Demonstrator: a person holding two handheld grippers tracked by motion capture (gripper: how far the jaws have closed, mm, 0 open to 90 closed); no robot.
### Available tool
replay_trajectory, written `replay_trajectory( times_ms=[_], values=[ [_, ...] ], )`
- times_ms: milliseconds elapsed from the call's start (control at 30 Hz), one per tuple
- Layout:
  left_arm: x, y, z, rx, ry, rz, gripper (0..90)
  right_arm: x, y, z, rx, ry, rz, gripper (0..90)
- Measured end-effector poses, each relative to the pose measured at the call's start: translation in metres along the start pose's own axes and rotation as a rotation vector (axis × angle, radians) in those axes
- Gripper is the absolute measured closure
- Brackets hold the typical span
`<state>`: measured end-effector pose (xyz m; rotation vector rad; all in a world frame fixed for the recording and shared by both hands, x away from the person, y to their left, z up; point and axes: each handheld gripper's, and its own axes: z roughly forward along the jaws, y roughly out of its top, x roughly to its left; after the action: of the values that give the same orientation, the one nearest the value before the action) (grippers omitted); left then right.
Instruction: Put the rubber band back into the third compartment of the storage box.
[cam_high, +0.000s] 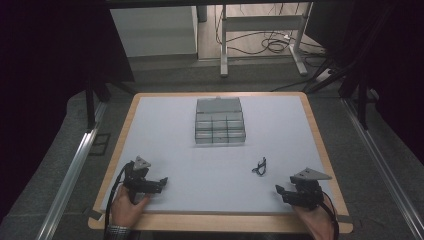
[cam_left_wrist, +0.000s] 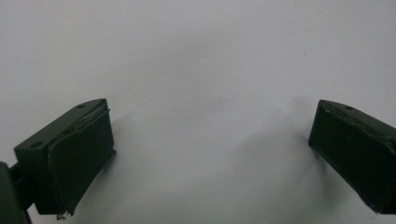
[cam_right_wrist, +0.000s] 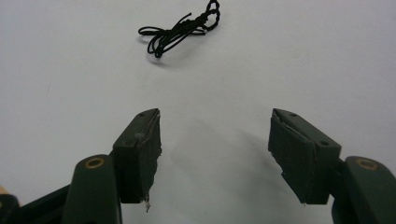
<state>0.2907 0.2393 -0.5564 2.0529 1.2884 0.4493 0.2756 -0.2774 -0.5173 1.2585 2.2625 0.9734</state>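
A small black cord bundle (cam_high: 259, 166) lies on the white table surface (cam_high: 165, 130), right of centre; in the right gripper view the cord (cam_right_wrist: 180, 29) lies ahead of the jaws, a short way off. My right gripper (cam_high: 279, 190) rests near the front right edge, open, with nothing between its jaws (cam_right_wrist: 215, 140). My left gripper (cam_high: 162, 183) sits at the front left, open and wide, over bare table (cam_left_wrist: 212, 135). A clear plastic compartment box (cam_high: 219, 121) with its lid raised stands at the far centre of the table.
The table has a wooden rim (cam_high: 220, 222). Metal rails (cam_high: 70, 170) run along both sides on the floor. A white desk frame (cam_high: 260, 35) and cables (cam_high: 272, 45) stand beyond the far edge.
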Motion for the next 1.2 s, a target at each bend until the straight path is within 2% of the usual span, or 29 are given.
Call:
replay_trajectory(
  times_ms=[367, 533, 733, 933, 1200],
  values=[
    [0.000, 0.000, 0.000, 0.000, 0.000, 0.000, 0.0, -0.007, 0.013, 0.007, 0.020, 0.009, 0.019, 34.5],
    [0.000, 0.000, 0.000, 0.000, 0.000, 0.000, 0.0, -0.013, 0.017, 0.008, 0.028, 0.015, 0.045, 34.5],
    [0.000, 0.000, 0.000, 0.000, 0.000, 0.000, 0.0, -0.017, 0.021, 0.011, 0.058, 0.021, 0.041, 35.9],
    [0.000, 0.000, 0.000, 0.000, 0.000, 0.000, 0.0, -0.018, 0.028, 0.016, 0.097, -0.004, 0.019, 35.9],
    [0.000, 0.000, 0.000, 0.000, 0.000, 0.000, 0.0, -0.019, 0.034, 0.023, 0.111, 0.017, 0.011, 38.4]
  ],
)
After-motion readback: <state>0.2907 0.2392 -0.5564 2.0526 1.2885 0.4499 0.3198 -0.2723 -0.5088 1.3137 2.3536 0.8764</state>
